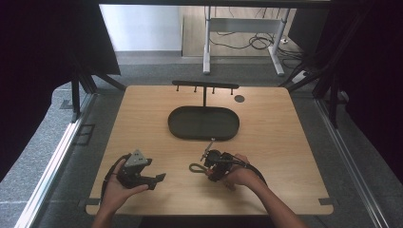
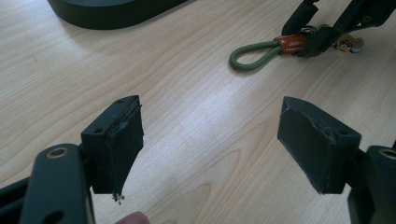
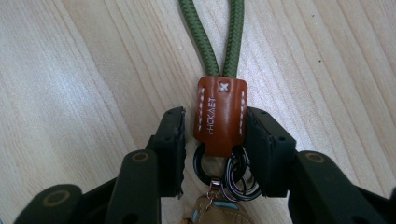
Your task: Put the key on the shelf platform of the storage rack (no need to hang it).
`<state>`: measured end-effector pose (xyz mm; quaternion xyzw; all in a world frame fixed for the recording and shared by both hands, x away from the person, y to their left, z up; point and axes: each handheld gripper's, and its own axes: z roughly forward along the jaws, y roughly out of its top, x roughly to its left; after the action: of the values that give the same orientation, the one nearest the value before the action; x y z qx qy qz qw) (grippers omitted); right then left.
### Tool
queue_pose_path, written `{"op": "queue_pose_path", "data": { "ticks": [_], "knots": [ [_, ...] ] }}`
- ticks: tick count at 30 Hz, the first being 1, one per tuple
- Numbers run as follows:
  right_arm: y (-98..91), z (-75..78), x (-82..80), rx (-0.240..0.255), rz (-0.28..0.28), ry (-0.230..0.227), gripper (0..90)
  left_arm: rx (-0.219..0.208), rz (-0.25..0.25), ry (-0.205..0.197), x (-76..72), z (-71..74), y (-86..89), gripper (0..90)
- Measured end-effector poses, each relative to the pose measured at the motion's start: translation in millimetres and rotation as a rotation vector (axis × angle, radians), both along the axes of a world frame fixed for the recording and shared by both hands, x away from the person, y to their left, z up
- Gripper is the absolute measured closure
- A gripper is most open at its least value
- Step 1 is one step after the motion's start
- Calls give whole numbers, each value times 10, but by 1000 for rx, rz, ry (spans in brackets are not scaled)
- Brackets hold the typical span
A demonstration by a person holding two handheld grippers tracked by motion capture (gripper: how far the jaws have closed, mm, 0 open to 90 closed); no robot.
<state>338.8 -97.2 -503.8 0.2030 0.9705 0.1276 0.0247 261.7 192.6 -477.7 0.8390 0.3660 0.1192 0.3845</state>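
Observation:
A keychain lies on the wooden table: an olive-green cord loop [image 3: 212, 42], a brown leather tab [image 3: 220, 109] and dark metal rings [image 3: 233, 179] with a small charm. My right gripper [image 3: 215, 135] stands around the tab. Its right pad touches the leather; a thin gap remains at the left pad, so it is open. From above, the right gripper [image 1: 209, 164] points left at the loop [image 1: 195, 167]. My left gripper [image 1: 154, 170], held at the front left, is open and empty. The left gripper [image 2: 210, 126] faces the keychain [image 2: 254, 55] and the right gripper [image 2: 327, 30].
A dark oval tray [image 1: 176, 124] lies at the table's middle, with a black T-shaped rack [image 1: 205, 85] of small pegs behind it. A small dark disc [image 1: 239, 99] sits at the back right. The tray's edge [image 2: 107, 11] lies far off in the left gripper view.

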Motion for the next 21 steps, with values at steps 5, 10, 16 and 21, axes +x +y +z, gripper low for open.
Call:
{"op": "queue_pose_path", "data": {
  "ticks": [5,10,16,21],
  "knots": [
    [-6,7,13,-3,-3,5,658,-1,1,1,-1,0,-3,228],
    [-1,16,18,-3,3,7,664,-2,2,-1,0,3,6,228],
    [-33,184,24,22,-7,-4,667,2,0,-2,2,4,10,228],
    [-86,350,21,38,-4,-28,668,-3,2,-3,-1,6,7,228]
  ]
}}
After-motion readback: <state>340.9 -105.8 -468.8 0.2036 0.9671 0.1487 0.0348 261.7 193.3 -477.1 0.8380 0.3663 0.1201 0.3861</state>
